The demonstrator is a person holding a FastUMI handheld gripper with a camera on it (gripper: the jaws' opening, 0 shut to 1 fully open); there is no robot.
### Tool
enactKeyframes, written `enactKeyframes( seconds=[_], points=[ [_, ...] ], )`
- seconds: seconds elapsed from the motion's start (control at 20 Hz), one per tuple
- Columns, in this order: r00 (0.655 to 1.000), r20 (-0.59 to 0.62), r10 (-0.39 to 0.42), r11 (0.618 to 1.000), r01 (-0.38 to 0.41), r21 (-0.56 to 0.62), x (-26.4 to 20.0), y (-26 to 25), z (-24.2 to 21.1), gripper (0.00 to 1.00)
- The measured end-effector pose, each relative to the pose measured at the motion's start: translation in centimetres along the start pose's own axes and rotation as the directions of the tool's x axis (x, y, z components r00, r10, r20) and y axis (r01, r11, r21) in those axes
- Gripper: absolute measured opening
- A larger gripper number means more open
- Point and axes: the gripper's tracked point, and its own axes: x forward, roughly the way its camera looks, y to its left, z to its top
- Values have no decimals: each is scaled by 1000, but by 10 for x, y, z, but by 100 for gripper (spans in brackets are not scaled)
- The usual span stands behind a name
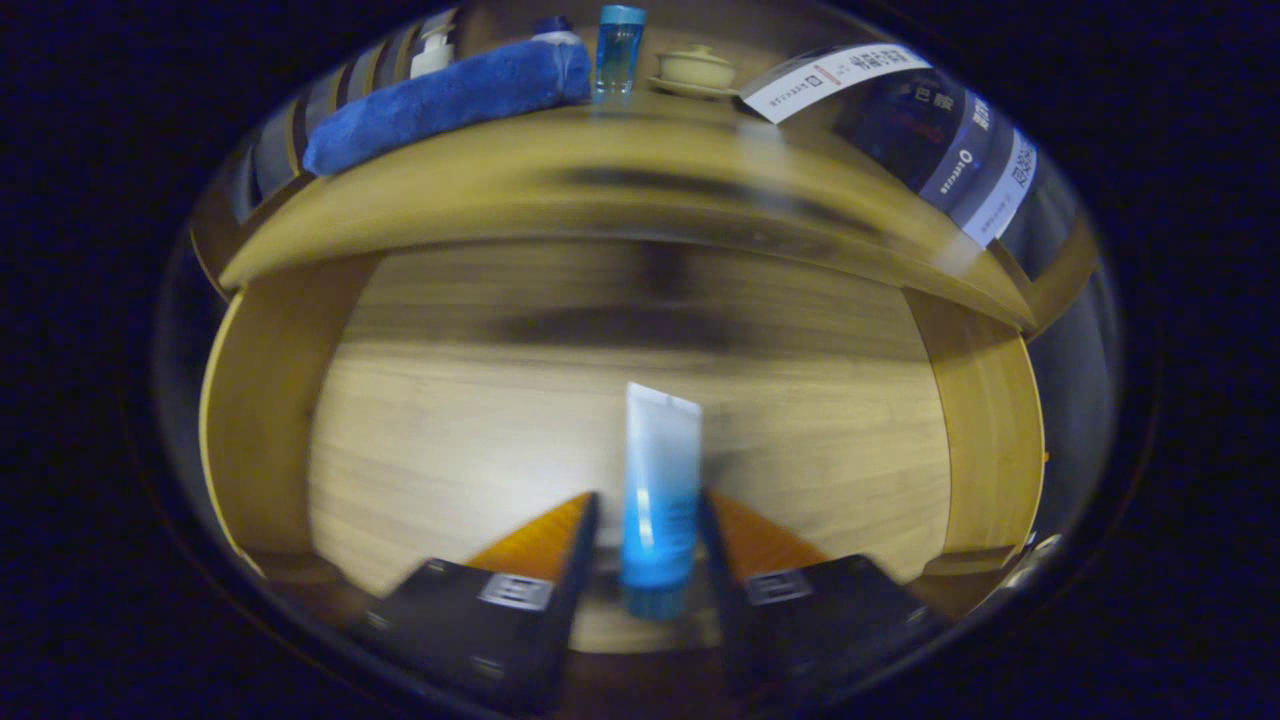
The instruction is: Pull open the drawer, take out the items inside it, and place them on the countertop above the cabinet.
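Note:
A blue-and-white squeeze tube point(657, 490) stands between my two fingers, cap end toward me, over the floor of the open wooden drawer point(450, 440). My gripper point(650, 520) is shut on the tube, one finger pressing each side of its blue lower half. Above and beyond the drawer runs the wooden countertop point(600, 170). On it lie a rolled blue towel point(450, 100), a clear blue bottle point(618, 45), a white pump bottle point(432, 48) and a small lidded ceramic bowl point(695, 68).
The drawer's side walls point(260, 420) rise left and right of the fingers. A dark box with white labels point(940, 130) sits at the countertop's right end. The view is slightly blurred.

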Motion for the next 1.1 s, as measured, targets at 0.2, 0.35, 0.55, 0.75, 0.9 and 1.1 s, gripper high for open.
enactKeyframes(
  seconds=[0.2, 0.35, 0.55, 0.75, 0.9, 1.1],
  points=[
    [999, 2, 46, 999, -46, 13, -7, 6, 1, 40],
    [996, 31, 83, 996, -83, 13, -14, 12, 5, 36],
    [983, 125, 131, 988, -140, 62, -35, 14, 19, 36],
    [938, 246, 244, 954, -278, 116, -84, 29, 27, 36],
    [897, 356, 262, 941, -319, 110, -116, 32, 29, 36],
    [817, 534, 217, 949, -305, 82, -158, 20, 41, 35]
  ],
)
